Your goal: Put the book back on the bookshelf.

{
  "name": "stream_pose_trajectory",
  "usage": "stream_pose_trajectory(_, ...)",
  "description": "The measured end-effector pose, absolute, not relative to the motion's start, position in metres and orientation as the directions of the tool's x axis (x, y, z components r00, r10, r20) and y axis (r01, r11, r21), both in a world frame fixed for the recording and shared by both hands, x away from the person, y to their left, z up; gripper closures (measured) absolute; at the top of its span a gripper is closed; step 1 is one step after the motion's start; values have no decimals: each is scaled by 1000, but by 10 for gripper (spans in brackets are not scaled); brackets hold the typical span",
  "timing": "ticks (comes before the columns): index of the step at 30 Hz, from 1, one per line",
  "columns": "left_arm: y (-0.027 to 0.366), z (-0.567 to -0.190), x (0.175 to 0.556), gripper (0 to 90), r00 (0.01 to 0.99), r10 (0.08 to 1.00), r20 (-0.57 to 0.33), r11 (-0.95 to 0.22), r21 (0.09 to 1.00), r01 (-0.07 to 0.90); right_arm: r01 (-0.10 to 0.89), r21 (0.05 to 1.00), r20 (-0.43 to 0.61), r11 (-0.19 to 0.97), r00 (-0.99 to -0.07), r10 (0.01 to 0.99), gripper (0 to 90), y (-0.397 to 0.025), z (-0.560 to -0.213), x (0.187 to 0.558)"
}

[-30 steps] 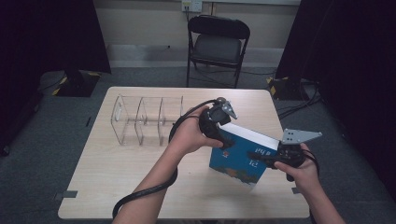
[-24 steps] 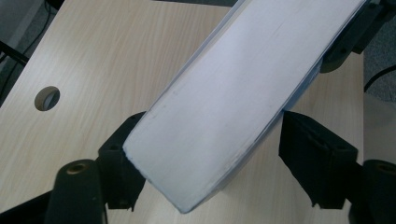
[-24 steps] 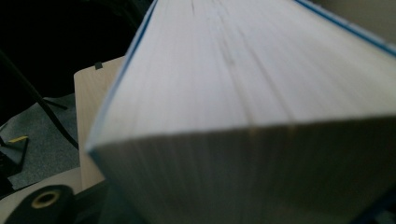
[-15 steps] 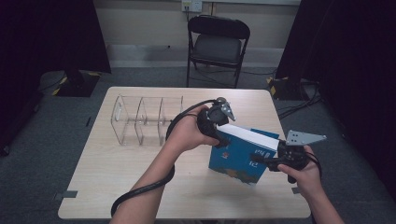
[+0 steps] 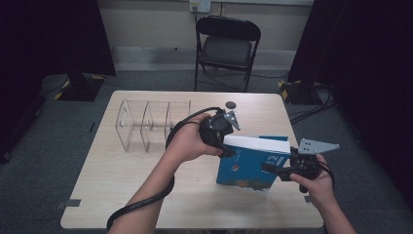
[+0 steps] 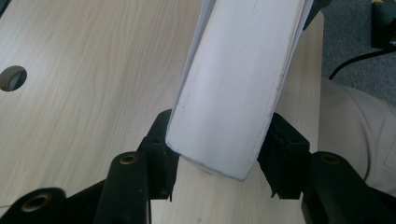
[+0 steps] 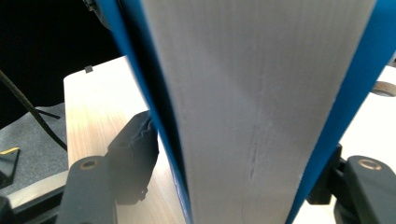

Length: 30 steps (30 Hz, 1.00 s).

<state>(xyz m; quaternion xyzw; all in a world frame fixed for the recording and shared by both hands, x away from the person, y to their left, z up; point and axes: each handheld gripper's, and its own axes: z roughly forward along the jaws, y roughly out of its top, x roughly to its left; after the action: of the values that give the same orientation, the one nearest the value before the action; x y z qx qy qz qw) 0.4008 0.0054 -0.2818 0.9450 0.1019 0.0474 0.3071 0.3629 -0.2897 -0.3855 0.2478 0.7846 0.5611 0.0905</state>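
barely changed since a moment ago: blue book (image 5: 251, 165) held at much the same spot, right hand shifted slightly. nearest, right gripper (image 5: 272, 169) clamped on the book's right edge, jaws pinching either side of the page block (image 7: 261, 112), blue covers pressed between the pads. upright on its lower edge over the right half of the table (image 5: 107, 190), white pages on top, cover facing the person. a little further in, left gripper (image 5: 225, 148) gripping the book's upper left corner, jaws squeezed against both sides of the white page edge (image 6: 233, 93). beyond, on the left half of the table, clear acrylic divider rack (image 5: 151, 124) standing well apart from the book. farthest, black folding chair (image 5: 226, 46) behind the table.
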Motion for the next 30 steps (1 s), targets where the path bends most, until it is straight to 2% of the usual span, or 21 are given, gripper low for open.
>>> stream_pose_trajectory(3, 3, -283, 401, 499, 975, 212, 61, -802, 581, 138, 287, 927, 139, 243, -862, 488, 325, -289, -387, 363)
stream_pose_trajectory(12, -12, -291, 404, 476, 985, 157, 64, -848, 520, 101, 291, 923, 141, 253, -866, 481, 325, -286, -391, 364)
stream_pose_trajectory(15, -15, -297, 407, 462, 985, 167, 31, -841, 526, 126, 290, 921, 134, 261, -863, 486, 325, -286, -391, 363)
stream_pose_trajectory(19, -20, -308, 409, 471, 990, 139, -21, -867, 481, 132, 291, 922, 140, 255, -865, 482, 318, -288, -393, 362)
stream_pose_trajectory(25, -21, -308, 410, 483, 989, 147, -27, -865, 482, 142, 292, 925, 144, 245, -862, 487, 315, -289, -395, 362)
stream_pose_trajectory(28, -19, -309, 413, 431, 986, 147, -79, -847, 505, 167, 294, 925, 147, 242, -862, 485, 312, -288, -396, 362)
stream_pose_trajectory(30, -18, -310, 414, 472, 981, 162, -103, -839, 510, 192, 293, 925, 146, 242, -863, 484, 314, -287, -397, 362)
